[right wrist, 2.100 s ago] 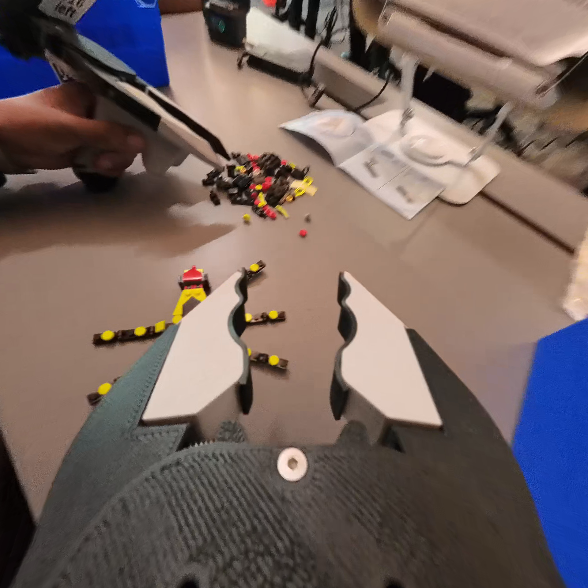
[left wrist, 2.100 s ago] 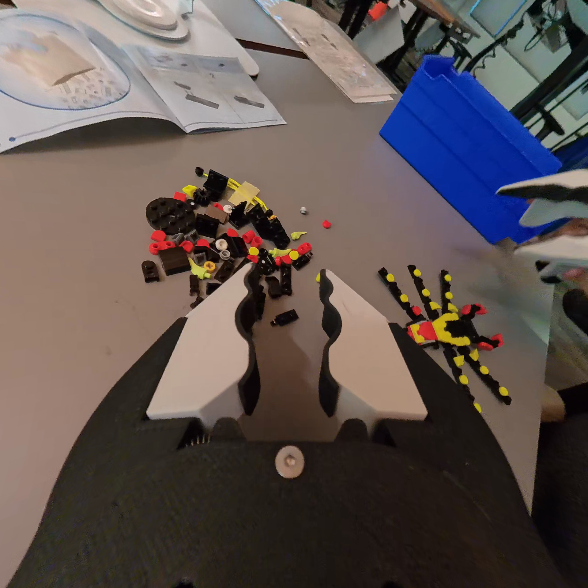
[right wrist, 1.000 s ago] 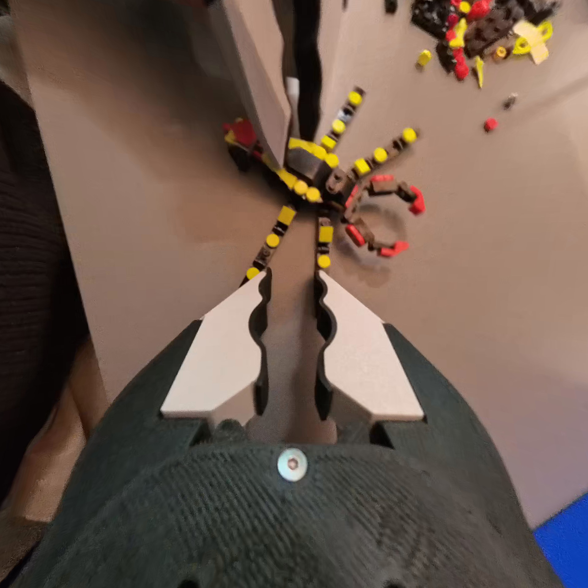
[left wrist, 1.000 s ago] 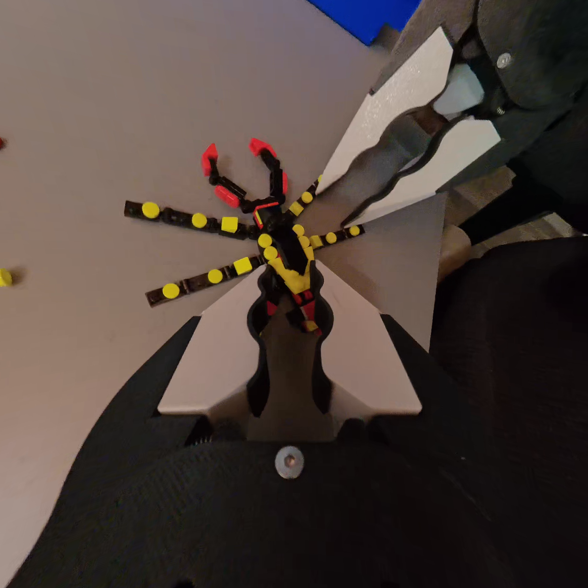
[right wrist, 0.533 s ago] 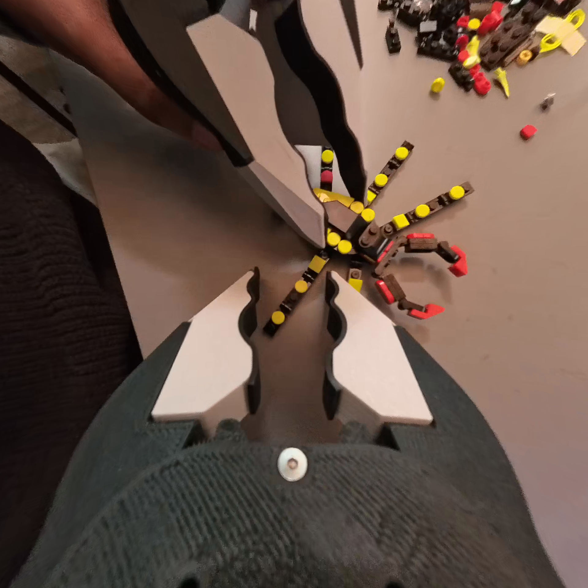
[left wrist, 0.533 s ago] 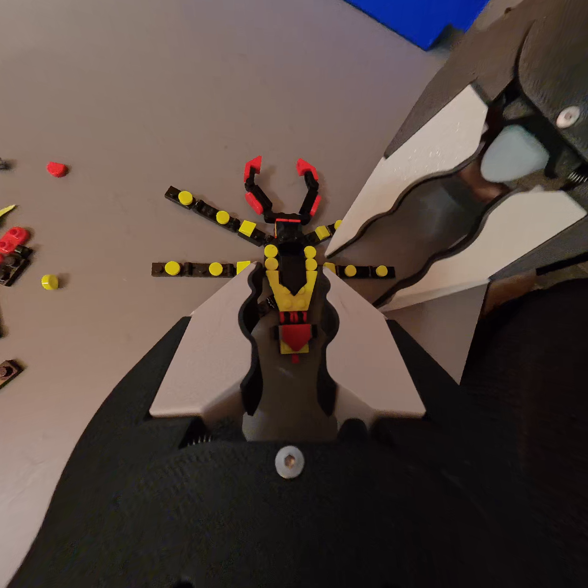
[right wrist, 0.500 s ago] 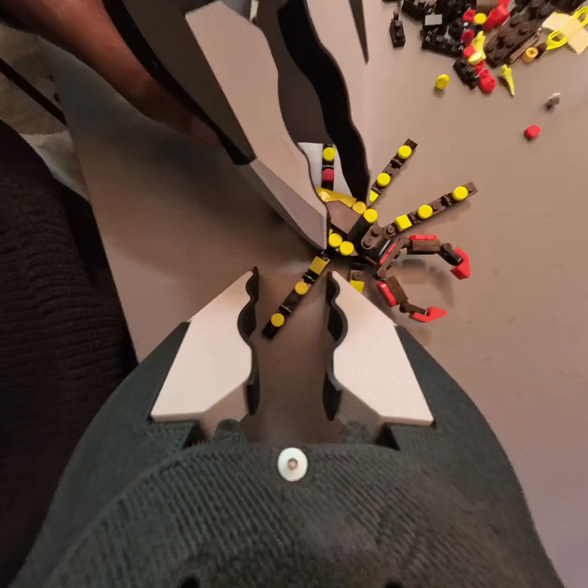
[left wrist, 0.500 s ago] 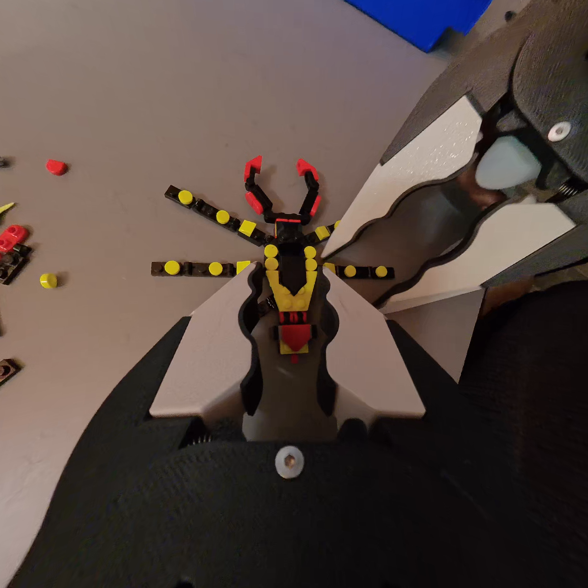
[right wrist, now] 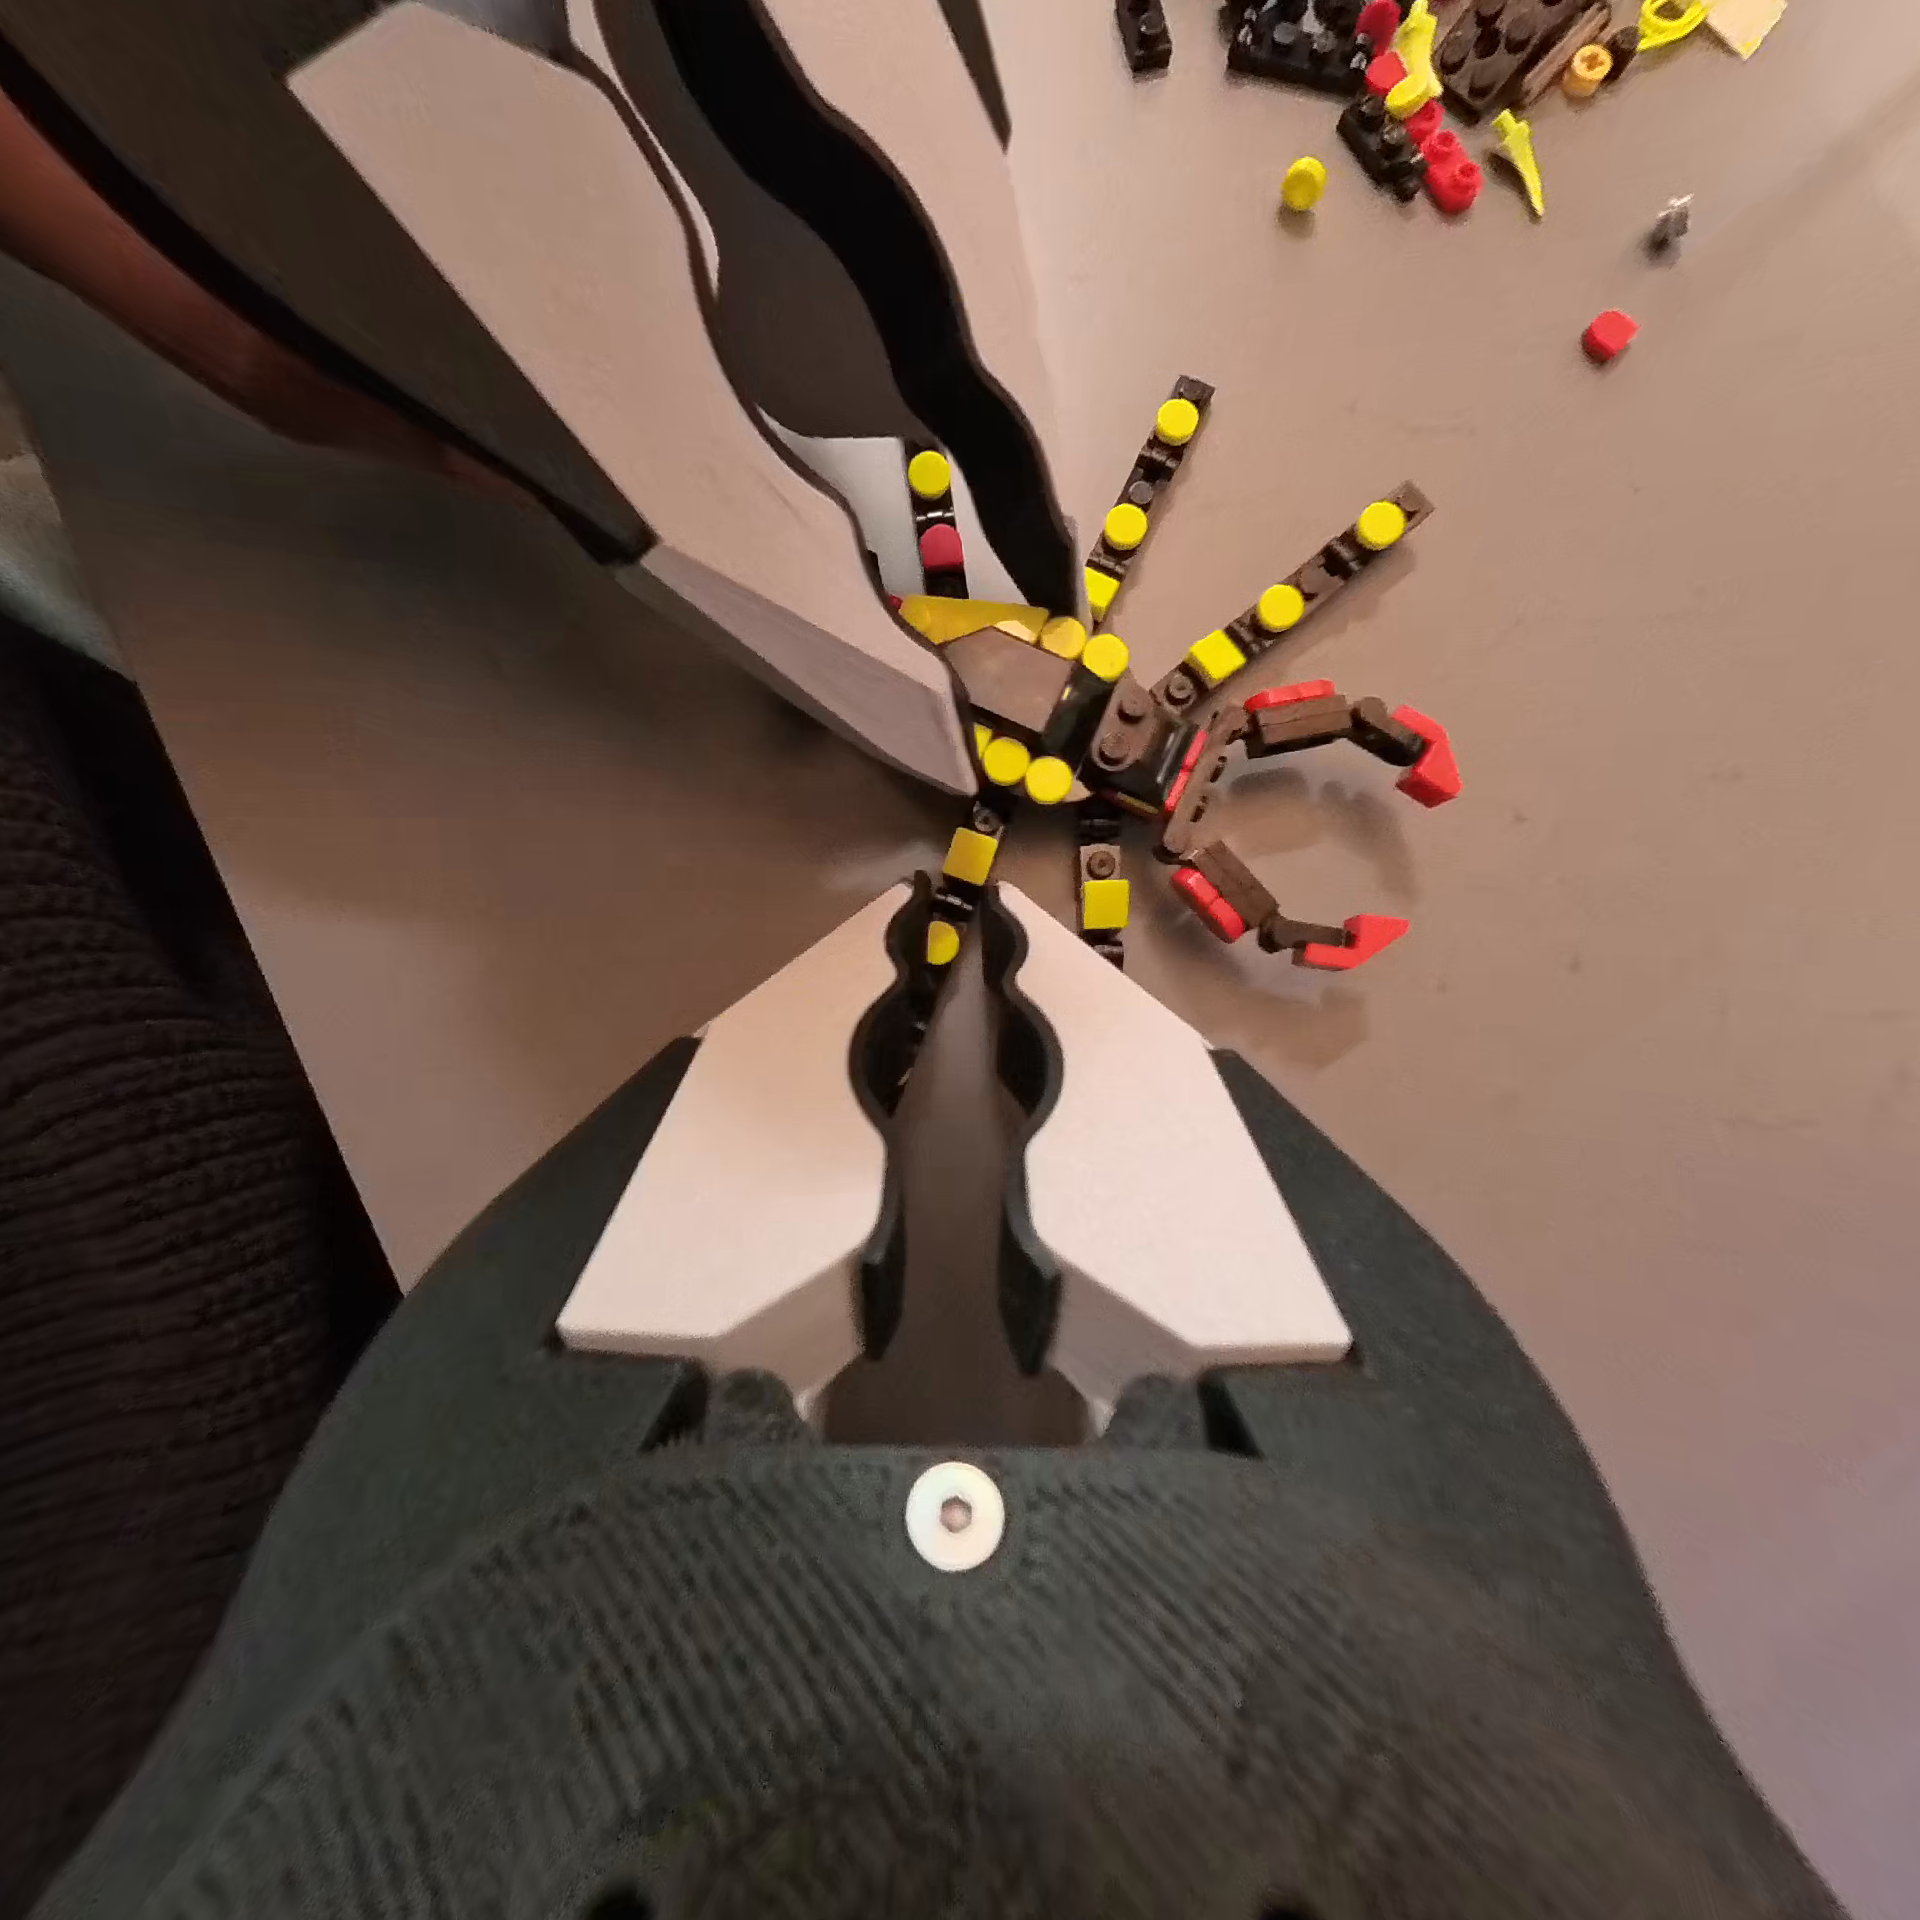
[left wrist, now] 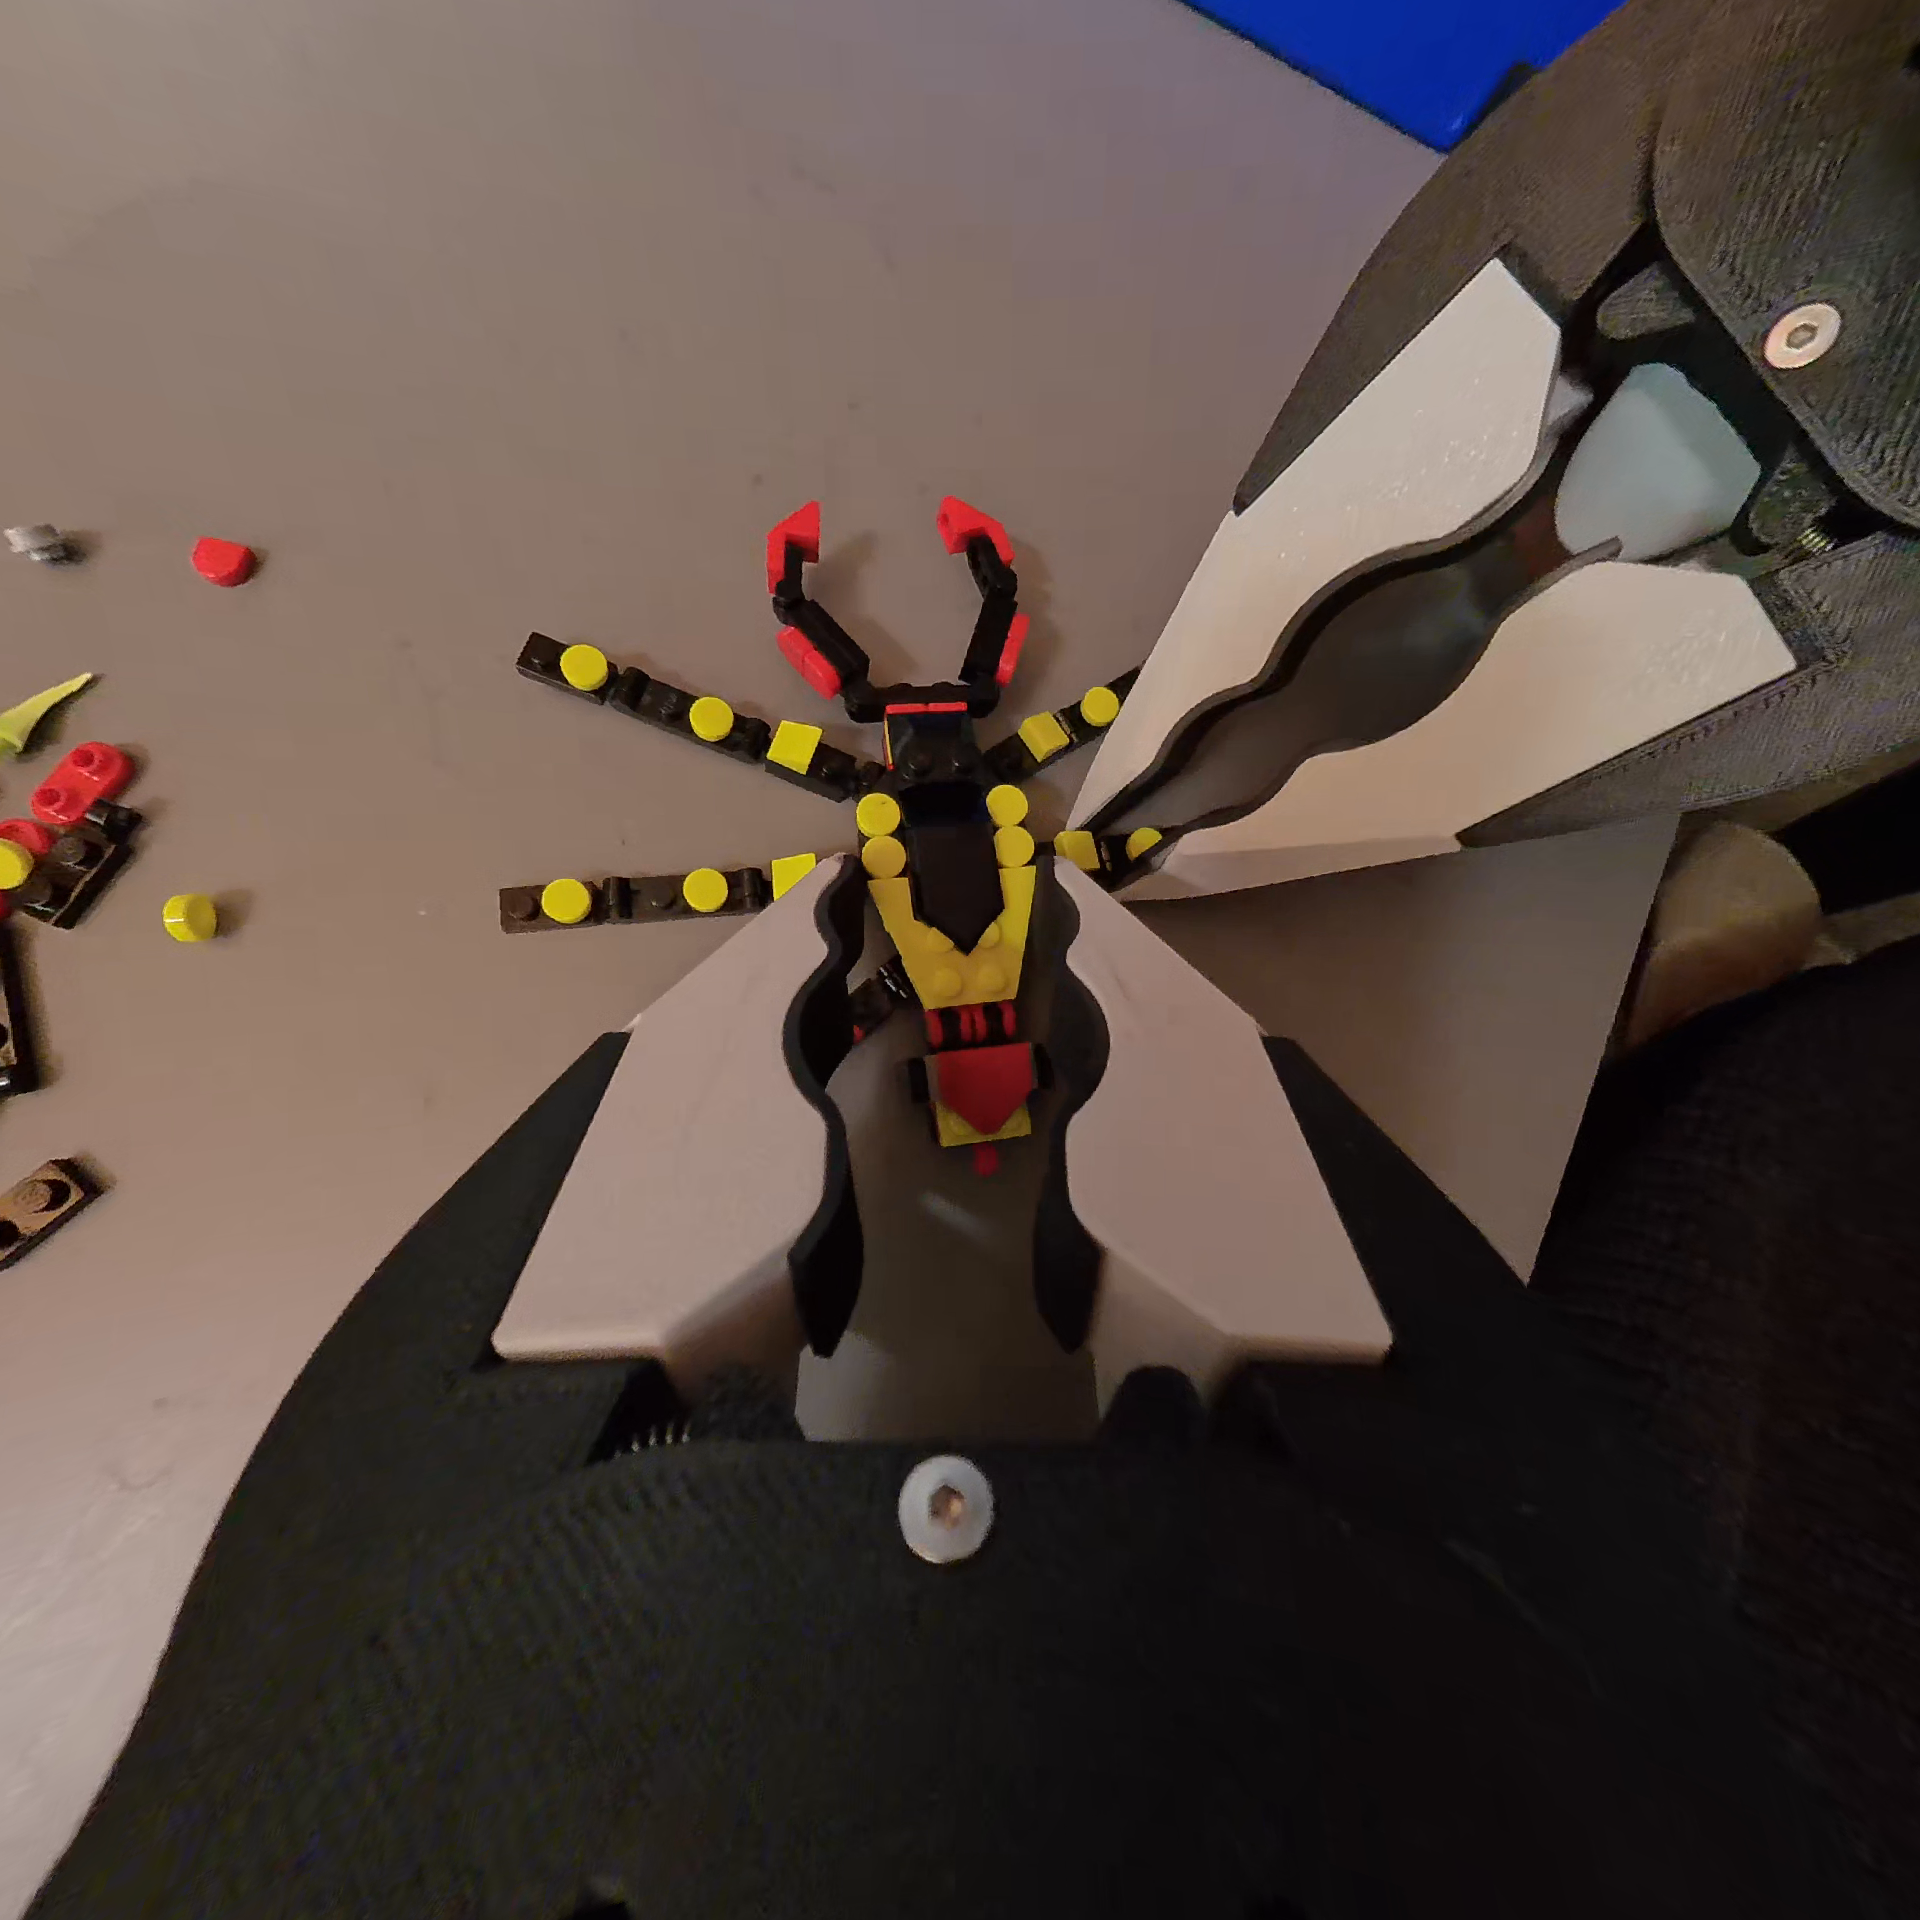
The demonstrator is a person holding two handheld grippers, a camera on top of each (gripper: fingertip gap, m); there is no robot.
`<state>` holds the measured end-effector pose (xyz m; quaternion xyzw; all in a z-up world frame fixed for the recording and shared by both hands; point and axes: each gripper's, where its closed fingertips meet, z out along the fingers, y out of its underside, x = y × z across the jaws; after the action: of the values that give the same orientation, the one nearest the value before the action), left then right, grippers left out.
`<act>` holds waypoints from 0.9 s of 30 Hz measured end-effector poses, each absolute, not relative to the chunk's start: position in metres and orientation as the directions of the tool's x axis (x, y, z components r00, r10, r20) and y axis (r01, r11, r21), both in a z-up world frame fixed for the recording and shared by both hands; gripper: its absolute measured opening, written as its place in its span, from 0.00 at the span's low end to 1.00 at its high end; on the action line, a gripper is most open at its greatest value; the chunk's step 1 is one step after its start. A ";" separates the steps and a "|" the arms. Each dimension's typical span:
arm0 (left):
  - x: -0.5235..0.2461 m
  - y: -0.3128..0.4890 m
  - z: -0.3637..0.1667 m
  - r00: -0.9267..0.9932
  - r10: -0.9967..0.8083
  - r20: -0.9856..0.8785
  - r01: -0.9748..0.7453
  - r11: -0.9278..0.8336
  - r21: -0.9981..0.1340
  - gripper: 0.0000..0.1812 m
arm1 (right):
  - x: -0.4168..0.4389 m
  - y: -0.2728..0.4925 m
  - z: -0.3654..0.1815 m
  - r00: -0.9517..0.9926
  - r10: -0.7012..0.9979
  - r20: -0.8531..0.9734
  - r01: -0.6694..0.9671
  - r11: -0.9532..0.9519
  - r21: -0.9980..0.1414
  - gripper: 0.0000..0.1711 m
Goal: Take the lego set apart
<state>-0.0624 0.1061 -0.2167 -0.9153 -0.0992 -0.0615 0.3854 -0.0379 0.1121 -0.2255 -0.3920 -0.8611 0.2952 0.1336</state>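
Note:
A black, yellow and red lego spider [left wrist: 940, 821] lies flat on the grey table [left wrist: 520, 312], red pincers pointing away from me. My left gripper [left wrist: 945, 883] is shut on its yellow and black body from behind; the red tail sits between the fingers. My right gripper [left wrist: 1107, 854] comes in from the right and is shut on the near right leg [left wrist: 1081, 847]. In the right wrist view the right gripper [right wrist: 956, 904] pinches that leg [right wrist: 971, 857], and the left gripper [right wrist: 1018, 696] holds the spider body [right wrist: 1127, 727] from the upper left.
Several loose lego pieces [left wrist: 62, 831] lie at the left, with a red stud [left wrist: 223, 561] and a yellow stud [left wrist: 190, 917] apart from them. They also show in the right wrist view [right wrist: 1455, 62]. A blue bin [left wrist: 1382, 42] stands at the back right. The table's near edge is close behind the spider. The tips of both grippers are at nearly the same place. The yellow stud [left wrist: 190, 917] lies around 11 centimeters away from my left fingertips. It turns up in the right wrist view [right wrist: 1301, 170] as well.
Both grippers came down from above the table to the spider. The left gripper closed around its body. The right gripper slid onto the near right leg and narrowed onto it.

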 end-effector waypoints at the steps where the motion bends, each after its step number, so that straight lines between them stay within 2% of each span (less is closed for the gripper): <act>1: -0.063 0.106 -0.217 0.975 0.130 0.179 0.219 -0.680 -0.699 0.18 | -0.037 0.113 -0.226 -0.657 0.754 0.013 0.595 0.529 -0.605 0.05; 11: -0.065 0.115 -0.218 0.981 0.148 0.126 0.193 -0.656 -0.729 0.19 | -0.040 0.119 -0.225 -0.647 0.762 0.036 0.582 0.524 -0.622 0.06; 13: -0.071 0.119 -0.218 0.981 0.173 0.091 0.183 -0.646 -0.741 0.30 | -0.042 0.121 -0.225 -0.638 0.768 0.056 0.578 0.526 -0.624 0.11; 15: -0.078 0.120 -0.220 0.981 0.189 0.034 0.152 -0.654 -0.741 0.27 | -0.041 0.123 -0.225 -0.633 0.772 0.059 0.586 0.528 -0.614 0.13; 20: -0.076 0.120 -0.219 0.982 0.180 0.057 0.163 -0.654 -0.739 0.26 | -0.041 0.119 -0.225 -0.634 0.773 0.005 0.603 0.500 -0.622 0.08; 24: -0.069 0.121 -0.215 0.977 0.170 0.130 0.210 -0.646 -0.734 0.24 | -0.050 0.118 -0.225 -0.625 0.781 0.016 0.594 0.489 -0.639 0.15; 27: -0.069 0.121 -0.215 0.976 0.174 0.133 0.215 -0.647 -0.732 0.24 | -0.049 0.117 -0.225 -0.626 0.780 0.002 0.600 0.483 -0.638 0.10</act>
<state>-0.0689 0.1208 -0.2145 -0.9071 -0.1071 -0.0252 0.4063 -0.0494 0.1170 -0.2253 -0.4067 -0.8482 0.3056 0.1475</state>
